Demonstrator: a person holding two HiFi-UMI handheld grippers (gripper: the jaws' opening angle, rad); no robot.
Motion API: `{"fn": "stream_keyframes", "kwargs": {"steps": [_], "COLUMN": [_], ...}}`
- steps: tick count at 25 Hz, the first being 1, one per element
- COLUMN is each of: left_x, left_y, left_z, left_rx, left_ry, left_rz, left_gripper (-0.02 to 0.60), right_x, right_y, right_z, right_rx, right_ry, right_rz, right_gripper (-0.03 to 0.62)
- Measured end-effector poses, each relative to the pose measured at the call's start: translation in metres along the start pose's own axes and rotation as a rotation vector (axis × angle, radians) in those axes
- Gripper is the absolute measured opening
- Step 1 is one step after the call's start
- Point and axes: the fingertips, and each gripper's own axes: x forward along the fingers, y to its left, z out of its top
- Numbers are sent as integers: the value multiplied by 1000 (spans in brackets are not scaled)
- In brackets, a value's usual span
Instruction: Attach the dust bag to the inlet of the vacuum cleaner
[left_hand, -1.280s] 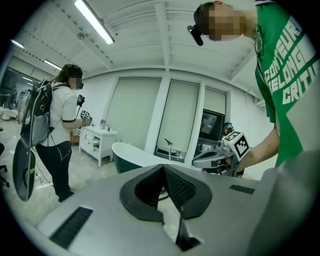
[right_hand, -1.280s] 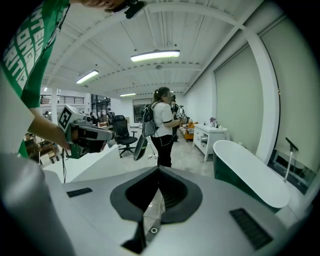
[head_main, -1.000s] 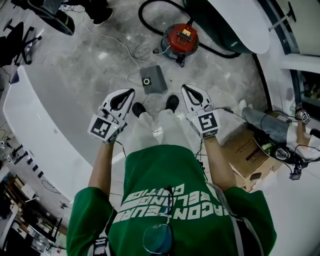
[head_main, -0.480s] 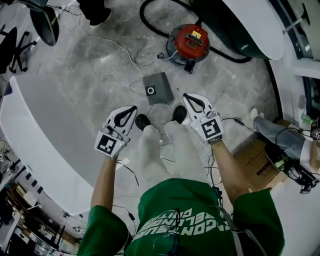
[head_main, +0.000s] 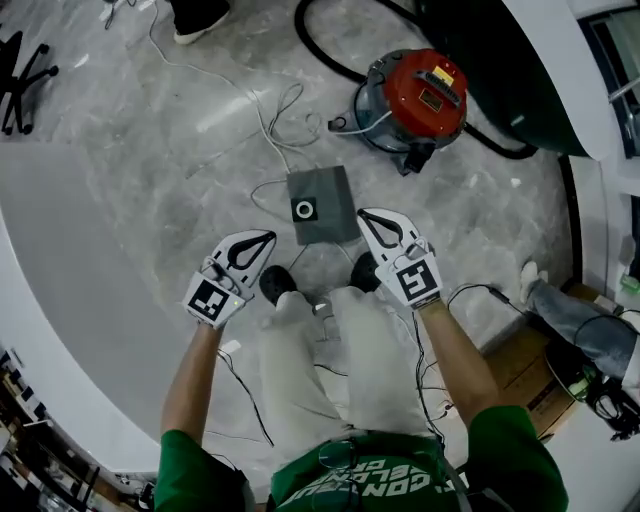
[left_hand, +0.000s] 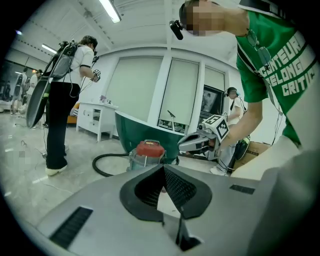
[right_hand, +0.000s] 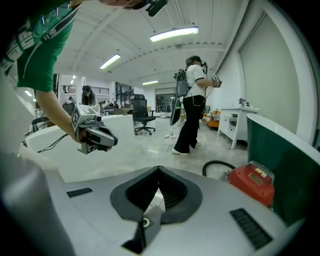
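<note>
**Both grippers shut and empty, dust bag flat on the floor**

Head view: The dust bag (head_main: 325, 200), a flat grey square with a round collar hole, is seen lying on the marbled floor (head_main: 180, 150). It lies just ahead of the person's shoes (head_main: 278, 283) and well apart from the red vacuum cleaner (head_main: 420, 92), which stands beyond it to the right. A black hose (head_main: 325, 55) is looped behind the vacuum cleaner, and a white cable (head_main: 265, 115) is strewn across the floor between the two. The left gripper (head_main: 270, 236) is held to the left of the bag and nearer the person, its jaws brought together at the tips. The right gripper (head_main: 364, 213) is held just beside the bag's right edge, jaws likewise together. Whether it touches the bag cannot be told.

Left gripper view: The left gripper (left_hand: 163, 167) is shown with its tips pressed together and nothing between them. Beyond it, the vacuum cleaner (left_hand: 148, 152) is seen on the floor before a green tub (left_hand: 125, 131), with the right gripper (left_hand: 186, 145) at the right. A standing person (left_hand: 65, 100) is seen at the far left.

Right gripper view: The right gripper (right_hand: 159, 169) is shown fully closed, with nothing held. The vacuum cleaner (right_hand: 252, 182) is seen at the right, the left gripper (right_hand: 114, 141) at the left, and an office chair (right_hand: 142, 117) farther back.
</note>
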Motion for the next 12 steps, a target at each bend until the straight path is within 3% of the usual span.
{"fn": "stream_keyframes", "kwargs": {"steps": [12], "left_x": [75], "left_y": [77], "left_z": [-249], "left_rx": [33], "left_ry": [17], "left_rz": [-41], "left_gripper": [3], "right_x": [155], "right_y": [22], "right_z": [-217], "right_rx": [-27], "right_ry": [-47], "right_rz": [98], "right_gripper": [7]}}
